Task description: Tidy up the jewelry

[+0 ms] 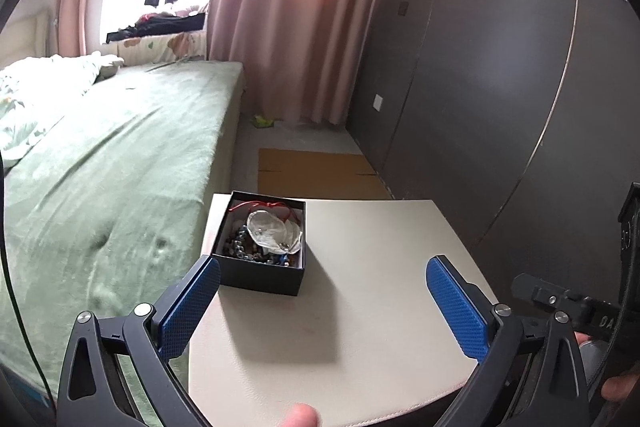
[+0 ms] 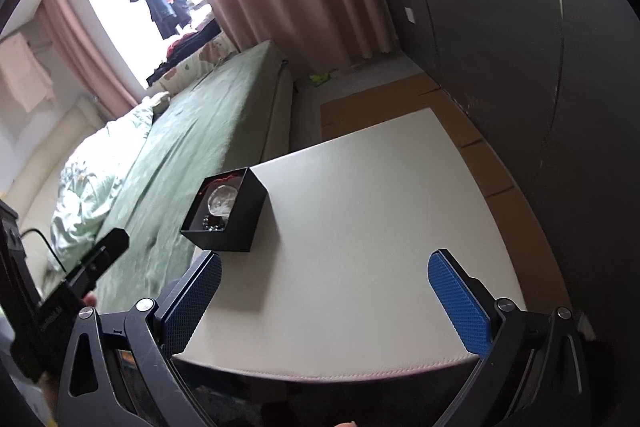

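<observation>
A small black box stands at the far left corner of a beige stool top. Inside it lie dark bead strands, a red cord and a clear plastic pouch. My left gripper hangs over the near part of the stool with its blue pads wide apart and nothing between them; its left pad ends just short of the box. In the right wrist view the same box sits left of centre, and my right gripper is open and empty, nearer than the box.
A bed with a green cover runs along the stool's left side. A dark panelled wall stands to the right, cardboard lies on the floor beyond, and pink curtains hang at the back.
</observation>
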{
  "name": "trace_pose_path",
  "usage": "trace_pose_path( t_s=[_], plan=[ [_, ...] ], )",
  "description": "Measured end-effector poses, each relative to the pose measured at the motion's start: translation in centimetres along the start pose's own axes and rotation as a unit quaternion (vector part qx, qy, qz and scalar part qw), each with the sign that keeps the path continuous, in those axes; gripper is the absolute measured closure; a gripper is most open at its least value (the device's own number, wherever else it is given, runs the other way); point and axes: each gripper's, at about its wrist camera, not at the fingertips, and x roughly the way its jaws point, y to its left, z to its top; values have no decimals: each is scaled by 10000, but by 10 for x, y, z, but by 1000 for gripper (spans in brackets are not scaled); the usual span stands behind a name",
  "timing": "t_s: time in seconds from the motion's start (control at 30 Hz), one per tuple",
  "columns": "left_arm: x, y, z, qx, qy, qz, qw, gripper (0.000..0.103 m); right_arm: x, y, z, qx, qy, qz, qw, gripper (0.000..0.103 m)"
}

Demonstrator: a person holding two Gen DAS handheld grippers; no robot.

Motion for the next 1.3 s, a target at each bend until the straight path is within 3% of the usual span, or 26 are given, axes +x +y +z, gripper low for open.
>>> trace_pose_path(
  t_s=[0.53,1.3],
  plan=[
    [2,0,-3,40,-20,209,9998,0,4,3,-3,-54,106,62,9999,0],
    [7,-2,1,23,88,136,9999,0,2,8,1,-181,26,94,9998,0]
  ],
)
